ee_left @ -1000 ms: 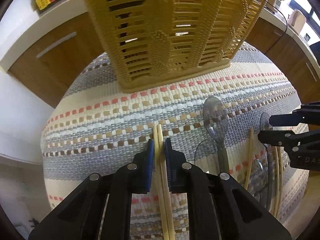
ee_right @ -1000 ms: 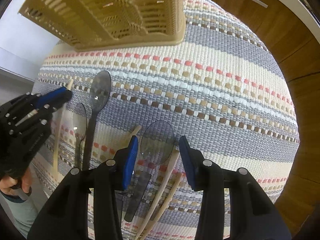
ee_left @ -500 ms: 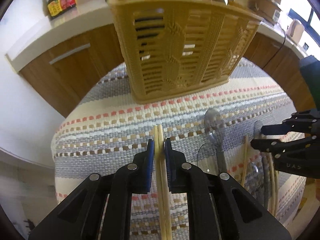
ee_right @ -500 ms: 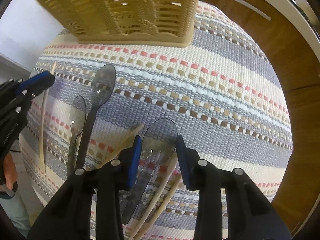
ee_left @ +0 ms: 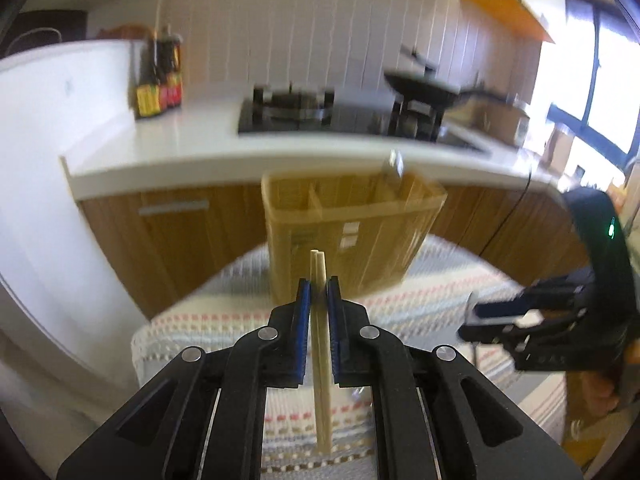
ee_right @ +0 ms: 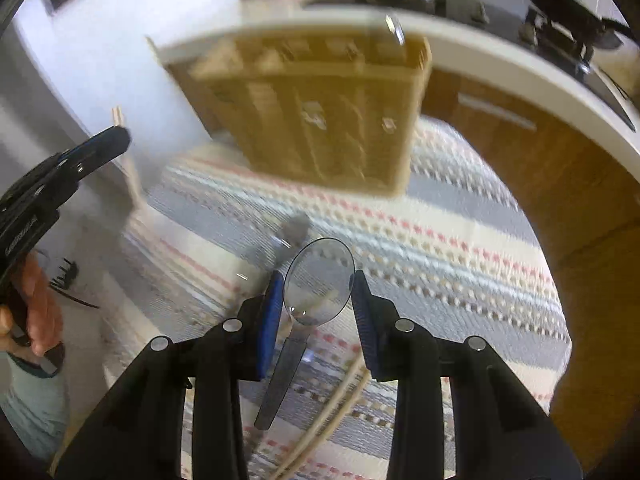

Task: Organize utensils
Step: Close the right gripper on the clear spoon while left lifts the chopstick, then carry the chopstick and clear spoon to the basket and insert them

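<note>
Both claws are loaded: the left gripper [ee_left: 318,292] is pinched tight on a pair of chopsticks [ee_left: 320,344], whose tips poke out past the blue pads, and the right gripper [ee_right: 318,300] grips a clear plastic spoon [ee_right: 316,284] by the edges of its bowl, the dark handle hanging down between the jaws. A second ago both utensils lay flat on the striped mat [ee_right: 460,240] with the grippers low over them; now each has been lifted clear of the cloth, and the views have tilted up so that the tan slotted utensil basket [ee_left: 352,236] shows its open top and dividers instead of only its side wall. That suggests the pick-up is done and the carry toward the basket is under way. The basket stands at the far end of the mat, beyond both loads, and something clear already sticks up from its rim. More chopsticks [ee_right: 340,400] still lie on the mat under the right gripper, so further trips remain.
</note>
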The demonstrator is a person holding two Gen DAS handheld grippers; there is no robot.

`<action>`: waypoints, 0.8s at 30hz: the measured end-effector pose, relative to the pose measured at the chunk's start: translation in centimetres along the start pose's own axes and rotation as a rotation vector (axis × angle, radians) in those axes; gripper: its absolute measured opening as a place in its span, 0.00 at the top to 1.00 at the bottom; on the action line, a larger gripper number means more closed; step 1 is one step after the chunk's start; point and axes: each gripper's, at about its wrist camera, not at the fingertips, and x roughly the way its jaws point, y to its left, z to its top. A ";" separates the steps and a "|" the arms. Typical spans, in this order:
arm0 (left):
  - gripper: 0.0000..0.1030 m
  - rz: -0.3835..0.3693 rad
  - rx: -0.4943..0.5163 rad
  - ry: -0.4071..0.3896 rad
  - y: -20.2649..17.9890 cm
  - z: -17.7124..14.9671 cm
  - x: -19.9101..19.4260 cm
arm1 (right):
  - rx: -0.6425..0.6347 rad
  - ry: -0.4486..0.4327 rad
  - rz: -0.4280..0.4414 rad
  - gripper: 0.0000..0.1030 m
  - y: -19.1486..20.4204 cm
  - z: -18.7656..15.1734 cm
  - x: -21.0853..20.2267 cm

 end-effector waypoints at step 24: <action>0.98 -0.015 0.082 -0.394 -4.1 11.7 -6.9 | 0.026 -0.634 -0.196 0.69 -2.4 11.2 -14.6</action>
